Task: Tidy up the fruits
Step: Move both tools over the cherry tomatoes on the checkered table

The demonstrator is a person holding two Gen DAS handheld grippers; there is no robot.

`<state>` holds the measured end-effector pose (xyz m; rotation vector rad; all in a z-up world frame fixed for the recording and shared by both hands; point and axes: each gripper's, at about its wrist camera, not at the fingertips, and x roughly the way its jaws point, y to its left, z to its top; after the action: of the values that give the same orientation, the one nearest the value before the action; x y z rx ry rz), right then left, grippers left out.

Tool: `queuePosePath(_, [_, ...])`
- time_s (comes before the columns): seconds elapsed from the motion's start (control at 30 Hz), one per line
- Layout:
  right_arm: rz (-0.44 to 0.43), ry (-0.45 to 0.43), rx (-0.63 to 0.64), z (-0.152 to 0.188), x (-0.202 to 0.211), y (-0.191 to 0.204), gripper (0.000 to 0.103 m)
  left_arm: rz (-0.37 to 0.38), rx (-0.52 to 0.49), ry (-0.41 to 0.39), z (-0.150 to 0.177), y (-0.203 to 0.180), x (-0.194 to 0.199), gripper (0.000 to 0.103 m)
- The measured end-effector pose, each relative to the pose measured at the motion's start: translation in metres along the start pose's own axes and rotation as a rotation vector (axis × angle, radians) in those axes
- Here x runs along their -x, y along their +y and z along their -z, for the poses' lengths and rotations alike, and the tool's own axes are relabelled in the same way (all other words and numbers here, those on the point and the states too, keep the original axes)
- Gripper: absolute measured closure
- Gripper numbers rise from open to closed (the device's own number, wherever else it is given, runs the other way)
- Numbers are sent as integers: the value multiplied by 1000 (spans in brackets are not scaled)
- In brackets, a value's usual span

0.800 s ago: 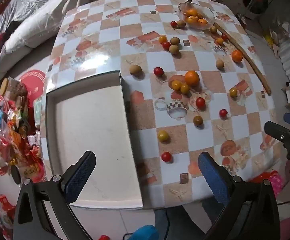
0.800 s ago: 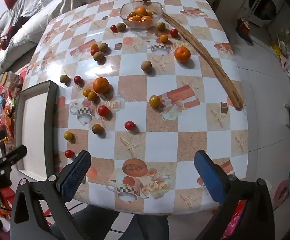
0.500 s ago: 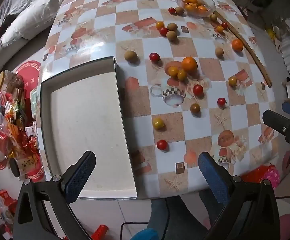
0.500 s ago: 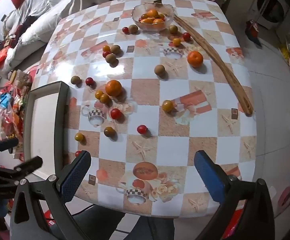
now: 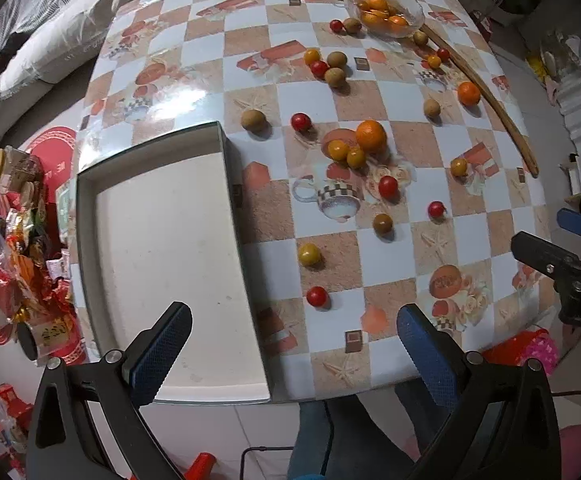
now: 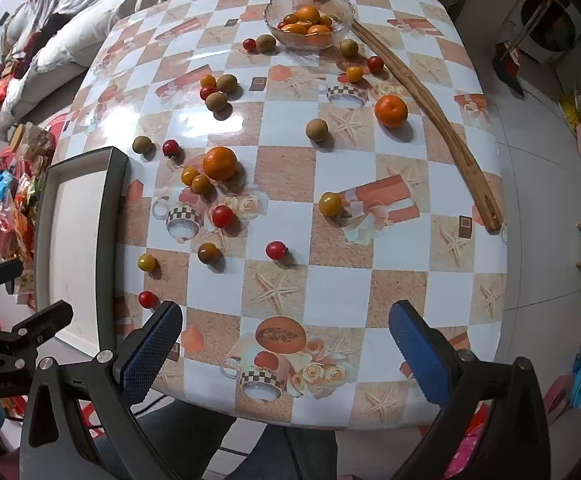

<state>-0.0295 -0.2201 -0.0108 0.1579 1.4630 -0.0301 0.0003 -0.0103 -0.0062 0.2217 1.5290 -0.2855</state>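
Several small fruits lie scattered on the checked table (image 5: 330, 100): red cherry tomatoes (image 5: 317, 296), yellow tomatoes (image 5: 309, 255), brown longans (image 5: 253, 120) and oranges (image 5: 371, 135). A glass bowl (image 6: 309, 20) at the far edge holds several oranges. An empty white tray (image 5: 162, 248) with a dark rim sits at the table's left front. My left gripper (image 5: 294, 354) is open and empty above the tray's near right corner. My right gripper (image 6: 286, 354) is open and empty over the table's front edge.
A long wooden stick (image 6: 426, 104) lies along the table's right side. Snack packets (image 5: 6, 248) are piled on the floor to the left. A sofa with cushions (image 6: 70, 20) stands behind the table. The right gripper shows at the right edge of the left wrist view (image 5: 570, 264).
Both grippers have drawn back and up a little, so the table looks smaller and farther. No fruit has moved. Both stay open.
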Motion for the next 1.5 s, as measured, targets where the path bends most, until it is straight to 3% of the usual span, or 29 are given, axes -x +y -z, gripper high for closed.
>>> queuePosePath(0.13, [-2, -4, 3, 0, 0, -1, 0, -32, -2, -12, -2, -2, 3, 0])
queuePosePath(0.77, [-7, -14, -13, -3, 5, -11, 0, -48, -14, -36, -8, -9, 11, 0])
queuePosePath(1.5, [-14, 19, -73, 12, -18, -38, 0, -83, -50, -28, -16, -34, -23, 0])
